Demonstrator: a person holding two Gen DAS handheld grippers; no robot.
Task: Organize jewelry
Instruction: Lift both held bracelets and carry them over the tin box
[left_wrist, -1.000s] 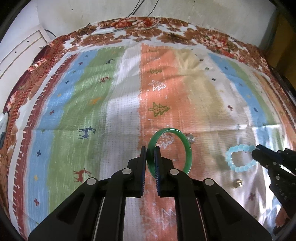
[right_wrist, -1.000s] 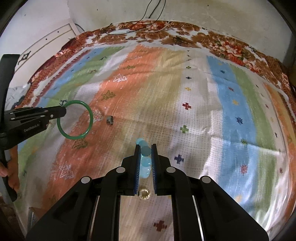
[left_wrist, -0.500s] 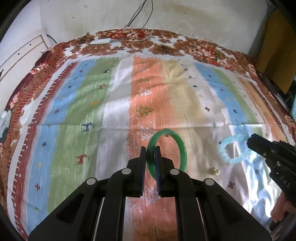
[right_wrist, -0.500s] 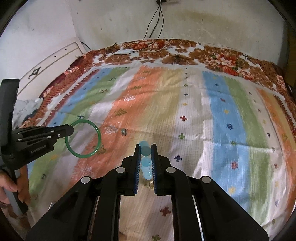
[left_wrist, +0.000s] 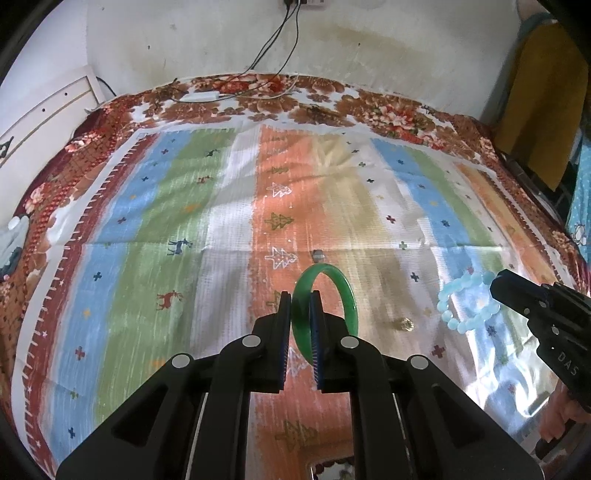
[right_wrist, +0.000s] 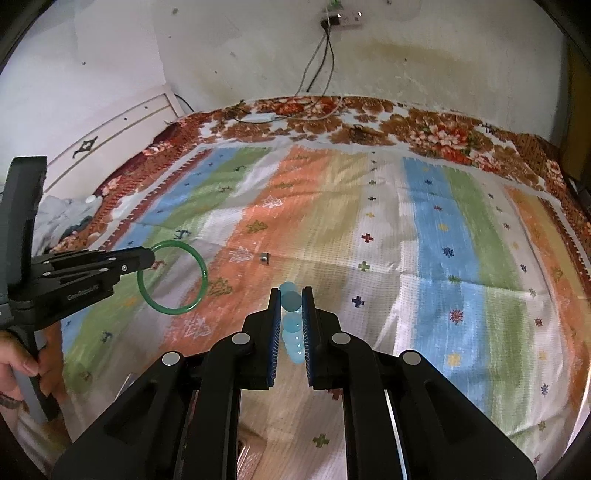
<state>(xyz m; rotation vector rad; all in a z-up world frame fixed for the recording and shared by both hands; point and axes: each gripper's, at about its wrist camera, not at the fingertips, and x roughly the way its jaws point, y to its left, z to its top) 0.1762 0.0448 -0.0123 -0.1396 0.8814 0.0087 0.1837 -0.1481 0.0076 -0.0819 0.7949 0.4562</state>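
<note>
My left gripper (left_wrist: 300, 299) is shut on a green bangle (left_wrist: 343, 291) and holds it above the striped cloth; it also shows in the right wrist view (right_wrist: 147, 258) with the bangle (right_wrist: 201, 271). My right gripper (right_wrist: 290, 295) is shut on a pale blue bead bracelet (right_wrist: 290, 301), lifted off the cloth. In the left wrist view the right gripper (left_wrist: 496, 282) is at the right with the bracelet (left_wrist: 458, 317) hanging from it. A small silver ring (left_wrist: 317, 254) and a small gold ring (left_wrist: 406, 325) lie on the cloth.
The striped cloth (left_wrist: 184, 206) covers a bed with a floral border (left_wrist: 332, 107). A white cable and charger (left_wrist: 199, 96) lie at the far edge by the wall. A white headboard (left_wrist: 44, 110) stands at the left. The silver ring also shows in the right wrist view (right_wrist: 264, 257).
Both grippers have risen and pulled back from the cloth with the bangle and the bead bracelet still held. More of the wall and bed shows now.
</note>
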